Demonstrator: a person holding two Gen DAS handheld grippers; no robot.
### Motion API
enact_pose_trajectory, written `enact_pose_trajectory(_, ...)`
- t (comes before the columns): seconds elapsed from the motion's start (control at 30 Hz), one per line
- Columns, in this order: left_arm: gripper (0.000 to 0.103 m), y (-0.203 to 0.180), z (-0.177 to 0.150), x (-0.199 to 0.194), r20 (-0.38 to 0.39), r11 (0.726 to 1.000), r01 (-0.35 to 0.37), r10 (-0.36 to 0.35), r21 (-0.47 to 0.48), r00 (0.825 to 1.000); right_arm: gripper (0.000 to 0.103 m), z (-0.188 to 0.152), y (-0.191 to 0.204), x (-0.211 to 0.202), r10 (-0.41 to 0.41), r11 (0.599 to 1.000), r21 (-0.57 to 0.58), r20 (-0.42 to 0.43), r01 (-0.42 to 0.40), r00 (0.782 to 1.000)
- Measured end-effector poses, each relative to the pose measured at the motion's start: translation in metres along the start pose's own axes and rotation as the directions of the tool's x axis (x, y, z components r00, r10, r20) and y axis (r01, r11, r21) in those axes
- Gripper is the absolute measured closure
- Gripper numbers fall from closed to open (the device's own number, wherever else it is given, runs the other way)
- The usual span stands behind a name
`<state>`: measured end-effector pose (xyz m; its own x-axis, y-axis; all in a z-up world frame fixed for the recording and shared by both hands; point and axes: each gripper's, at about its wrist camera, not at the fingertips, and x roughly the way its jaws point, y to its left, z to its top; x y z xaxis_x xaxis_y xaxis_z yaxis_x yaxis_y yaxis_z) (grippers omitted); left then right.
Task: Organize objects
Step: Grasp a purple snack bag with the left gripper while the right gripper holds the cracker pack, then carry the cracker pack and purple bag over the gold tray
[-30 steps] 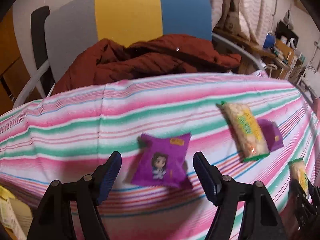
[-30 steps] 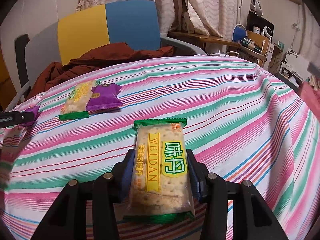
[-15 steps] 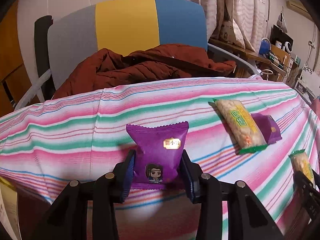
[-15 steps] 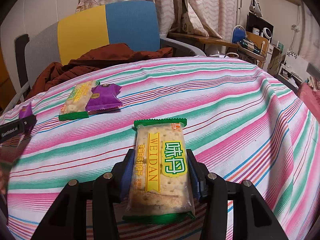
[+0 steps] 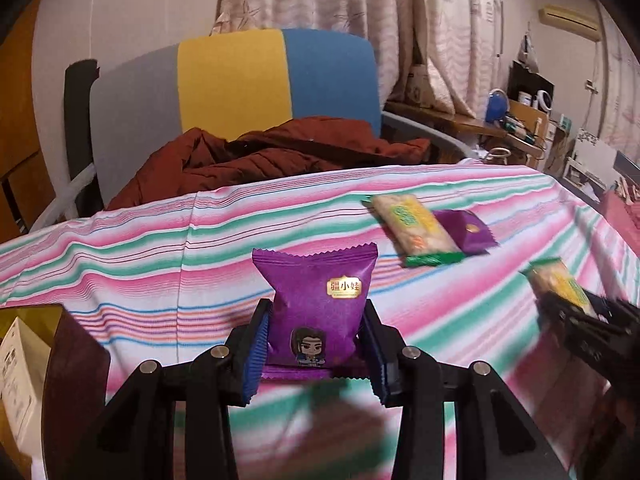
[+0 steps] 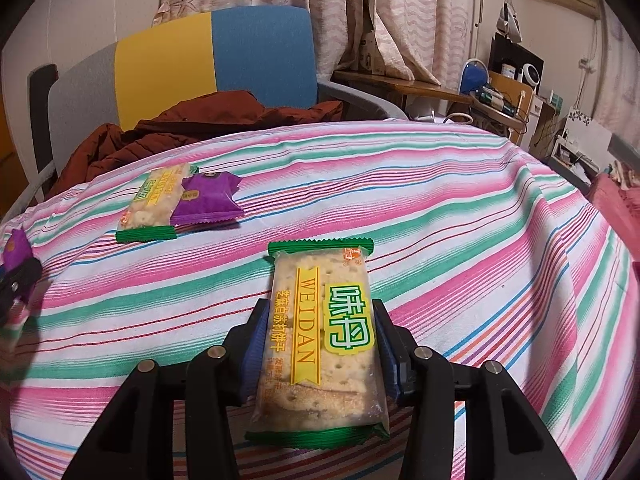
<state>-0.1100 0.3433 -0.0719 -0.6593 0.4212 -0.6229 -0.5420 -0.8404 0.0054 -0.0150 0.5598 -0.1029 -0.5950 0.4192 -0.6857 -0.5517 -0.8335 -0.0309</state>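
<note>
Left wrist view: left gripper (image 5: 316, 350) clamps a purple snack packet (image 5: 316, 308) above the striped cloth (image 5: 120, 264); right gripper (image 6: 320, 346) clamps a cracker pack (image 6: 322, 328).

The left gripper (image 5: 316, 346), a black two-finger clamp with ribbed blue pads (image 5: 256, 354), has its jaws closed against both sides of a purple foil snack packet (image 5: 316, 312), which stands upright between them, raised above the pink and green striped tablecloth (image 5: 120, 264). The right gripper (image 6: 320, 346), of the same black build with blue pads (image 6: 256, 350), has its jaws pressed to the two long edges of a clear cracker packet with green sealed ends (image 6: 322, 344), held lengthwise along the fingers over that tablecloth. From the left wrist view, the right gripper sits to the right of the left one, near it, and slightly blurred.
</note>
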Motion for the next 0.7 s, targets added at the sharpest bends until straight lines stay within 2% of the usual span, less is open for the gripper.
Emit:
enact_pose_trajectory(0.13,0.061,-0.011,-0.01,-0.02,0.035,0.999,0.015,-0.016,0.042,0.999,0.054,-0.001,0.004,-0.01,-0.009,1.0,-0.021,0.044,0.01,0.999)
enact_pose_trajectory(0.27,0.061,-0.02,-0.02,-0.037,0.058,0.997,0.038,-0.042,0.072,0.997,0.054,-0.003,0.008,-0.026,-0.011,0.999,-0.04,0.127,0.017,0.992)
enact_pose_trajectory(0.43,0.06,-0.016,-0.033,-0.057,0.078,0.997,0.065,-0.067,0.036,0.995,0.054,-0.003,0.012,-0.039,-0.007,0.998,-0.054,0.183,0.018,0.983)
enact_pose_trajectory(0.7,0.06,-0.003,-0.046,-0.083,0.076,0.995,0.091,-0.088,-0.033,0.993,0.054,-0.014,0.031,-0.061,0.048,0.99,-0.136,0.192,-0.022,0.98)
